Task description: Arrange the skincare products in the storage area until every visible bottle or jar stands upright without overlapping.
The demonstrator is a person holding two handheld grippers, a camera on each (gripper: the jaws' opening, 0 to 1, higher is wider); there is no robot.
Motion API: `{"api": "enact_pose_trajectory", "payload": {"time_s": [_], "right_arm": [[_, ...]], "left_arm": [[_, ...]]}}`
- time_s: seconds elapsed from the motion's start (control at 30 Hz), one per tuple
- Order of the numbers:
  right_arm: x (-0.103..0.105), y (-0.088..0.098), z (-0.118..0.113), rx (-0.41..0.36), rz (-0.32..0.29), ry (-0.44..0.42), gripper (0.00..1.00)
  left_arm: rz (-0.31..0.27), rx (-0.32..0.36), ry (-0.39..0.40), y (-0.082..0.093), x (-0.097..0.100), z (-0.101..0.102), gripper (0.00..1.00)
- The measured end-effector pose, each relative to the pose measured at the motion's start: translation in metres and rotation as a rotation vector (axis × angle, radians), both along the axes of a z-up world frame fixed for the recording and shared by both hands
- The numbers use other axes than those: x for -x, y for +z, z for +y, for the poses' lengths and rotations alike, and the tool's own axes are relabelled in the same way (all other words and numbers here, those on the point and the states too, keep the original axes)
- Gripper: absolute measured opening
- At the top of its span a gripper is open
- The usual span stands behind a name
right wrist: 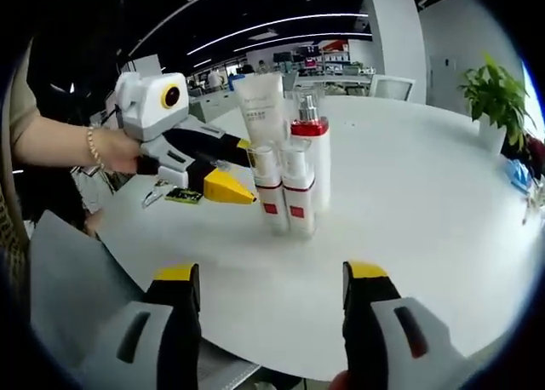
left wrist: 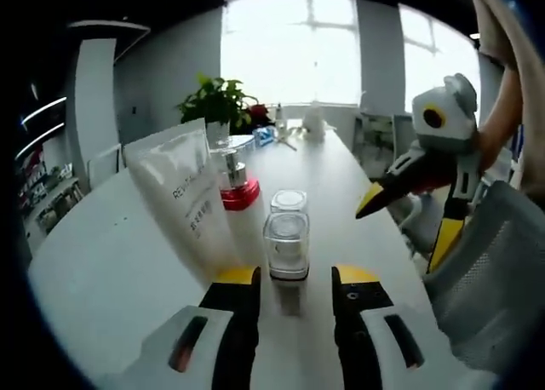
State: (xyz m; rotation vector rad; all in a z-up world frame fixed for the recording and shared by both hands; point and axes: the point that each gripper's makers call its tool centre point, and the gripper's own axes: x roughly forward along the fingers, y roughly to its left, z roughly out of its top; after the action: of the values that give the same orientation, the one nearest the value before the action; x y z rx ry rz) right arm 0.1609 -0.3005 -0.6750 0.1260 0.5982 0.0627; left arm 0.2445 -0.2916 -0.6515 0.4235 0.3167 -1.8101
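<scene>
Low in the left gripper view, our left hand-held gripper (left wrist: 294,292) spreads wide, its yellow-tipped jaws either side of a clear jar (left wrist: 287,245) on the white bench (left wrist: 111,254), not touching it. A second clear jar (left wrist: 289,202) stands just behind, near frame centre. Left of them a white tube (left wrist: 183,198) stands upright beside a red-collared pump bottle (left wrist: 237,186). At right our right hand-held gripper (left wrist: 409,181) hangs above the bench. A potted plant (left wrist: 223,105) sits at upper centre.

Across the bottom of the right gripper view, the right hand-held gripper (right wrist: 271,298) gapes wide, holding nothing. At upper centre two small red-banded bottles (right wrist: 283,190) stand side by side, touching, in front of the pump bottle (right wrist: 313,156) and tube (right wrist: 261,105). The left hand-held gripper (right wrist: 228,173) reaches in from the left.
</scene>
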Motion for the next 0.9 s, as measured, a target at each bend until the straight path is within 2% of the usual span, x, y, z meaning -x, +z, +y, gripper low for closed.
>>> {"api": "enact_pose_trajectory", "payload": {"time_s": [0.27, 0.43, 0.63, 0.73, 0.9], "right_arm": [[-0.005, 0.01, 0.008, 0.01, -0.025, 0.029, 0.69], [-0.01, 0.016, 0.013, 0.016, -0.043, 0.05, 0.69], [-0.012, 0.019, 0.021, 0.012, -0.054, 0.068, 0.7], [-0.011, 0.018, 0.026, 0.006, -0.051, 0.077, 0.7], [-0.013, 0.021, 0.032, 0.004, -0.055, 0.091, 0.7]], "left_arm": [[0.017, -0.028, 0.086, 0.007, 0.001, 0.029, 0.45], [0.059, -0.063, 0.186, 0.007, 0.0, 0.053, 0.56], [0.122, -0.147, 0.294, 0.002, 0.001, 0.084, 0.67], [0.126, -0.15, 0.335, 0.004, 0.0, 0.097, 0.72], [0.175, -0.155, 0.429, 0.007, 0.0, 0.121, 0.81]]}}
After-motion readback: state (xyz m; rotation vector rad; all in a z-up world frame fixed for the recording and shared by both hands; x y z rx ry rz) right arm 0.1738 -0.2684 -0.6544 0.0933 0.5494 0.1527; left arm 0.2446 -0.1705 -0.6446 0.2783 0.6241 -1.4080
